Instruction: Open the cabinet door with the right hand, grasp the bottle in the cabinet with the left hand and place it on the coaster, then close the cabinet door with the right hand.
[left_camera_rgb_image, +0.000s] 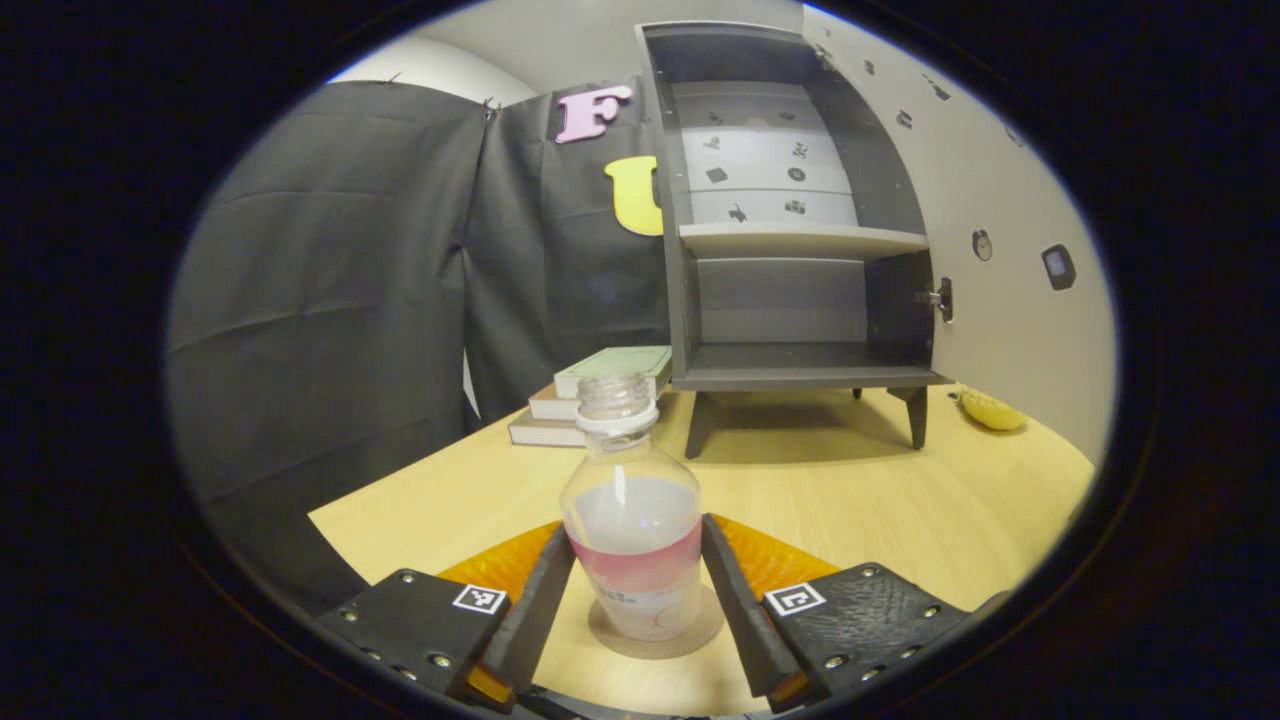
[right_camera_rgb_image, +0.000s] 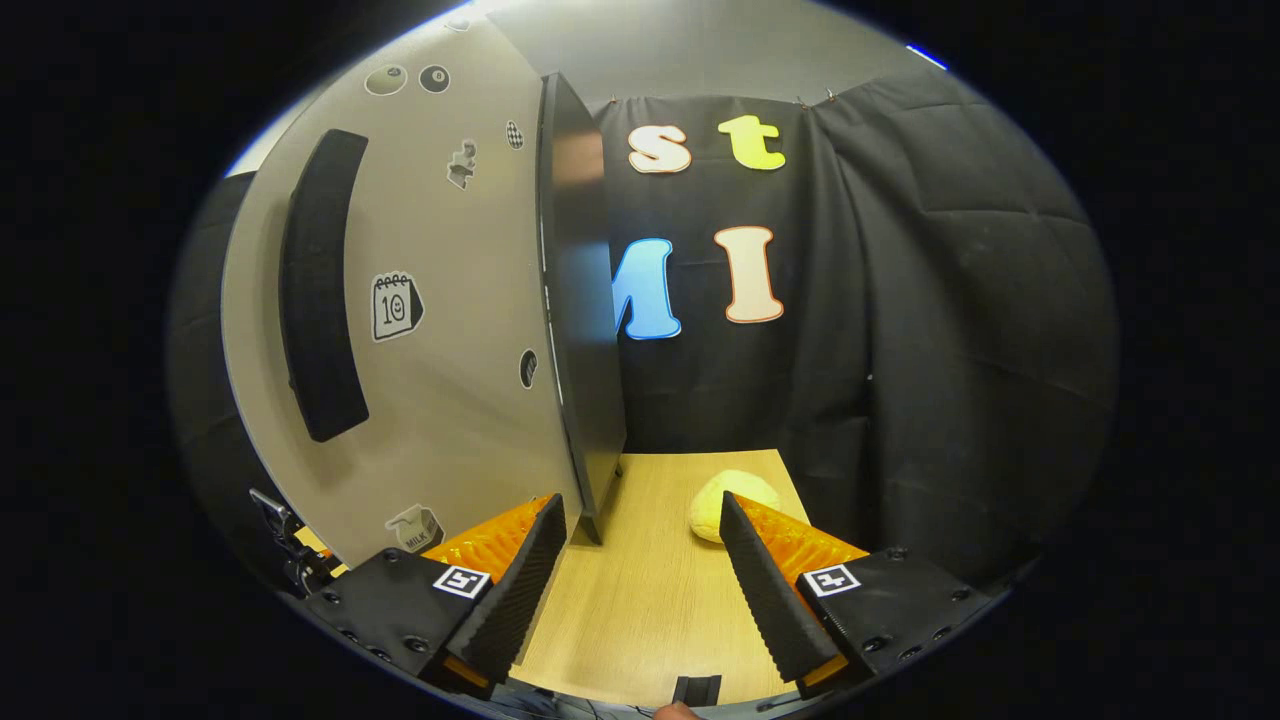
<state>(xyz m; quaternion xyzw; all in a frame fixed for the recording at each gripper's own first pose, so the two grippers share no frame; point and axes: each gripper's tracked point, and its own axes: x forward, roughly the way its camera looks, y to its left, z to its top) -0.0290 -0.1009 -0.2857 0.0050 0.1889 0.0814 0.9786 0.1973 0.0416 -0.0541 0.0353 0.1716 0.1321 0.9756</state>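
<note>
The bottle (left_camera_rgb_image: 632, 520) stood upright on the coaster (left_camera_rgb_image: 655, 632), a thin round disc on the bench (left_camera_rgb_image: 850, 490), well in front of the cabinet (left_camera_rgb_image: 790, 210). It was clear plastic, partly filled with liquid, with a label band round its lower half. No cap could be made out on the threaded neck. Judged light but top-sloshing: thin walls would likely flex under a hard squeeze, and the smooth plastic could slip. Best hold judged to be at the labelled lower body, where it is widest and the liquid keeps the weight low.

The left tool (left_camera_rgb_image: 632, 590) flanked that lower body, one finger on each side. The fingers lay very close to the bottle; whether they pressed on it or stood just clear could not be told from the left gripper view.

The cabinet shelves appeared bare, and its door (left_camera_rgb_image: 1000, 230) stood swung wide. A stack of books (left_camera_rgb_image: 590, 395) lay beside the cabinet; a yellowish object (left_camera_rgb_image: 990, 410) lay near the door's foot.

In the right gripper view the right tool (right_camera_rgb_image: 635, 560) was wide apart, holding nothing, pointed at the door's free edge (right_camera_rgb_image: 580, 300), near but apparently not touching. The dark bar handle (right_camera_rgb_image: 320, 290) sat on the door's face. Closing the door is judged the remaining step.
</note>
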